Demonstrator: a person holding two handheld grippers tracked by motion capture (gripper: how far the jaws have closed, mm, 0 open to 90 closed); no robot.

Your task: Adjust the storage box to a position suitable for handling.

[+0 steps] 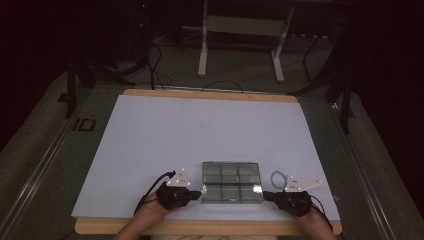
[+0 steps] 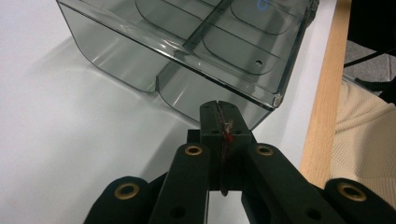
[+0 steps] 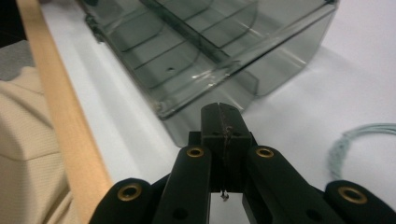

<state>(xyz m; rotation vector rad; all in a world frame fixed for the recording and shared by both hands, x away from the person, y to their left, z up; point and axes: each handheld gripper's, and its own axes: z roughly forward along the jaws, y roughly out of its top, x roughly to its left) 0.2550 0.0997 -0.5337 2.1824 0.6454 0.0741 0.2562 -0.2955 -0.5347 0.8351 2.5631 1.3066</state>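
Observation:
A clear smoky plastic box [image 1: 232,181] with several compartments lies near the table's front edge, lid closed. My left gripper [image 1: 199,192] rests at the box's left end, tips close to its front corner. In the left gripper view the jaws [image 2: 219,113] are pressed together with nothing between them, just short of the box wall [image 2: 140,70]. My right gripper [image 1: 266,195] sits at the box's right end. Its jaws [image 3: 223,114] are also shut and empty, right before the box corner [image 3: 205,100].
A small coil of pale blue cord [image 1: 278,177] lies on the white sheet [image 1: 200,130] just right of the box, also seen as a cord [image 3: 348,144] beside my right gripper. The wooden table edge [image 2: 322,116] and the person's cream sleeve [image 2: 369,140] are close behind.

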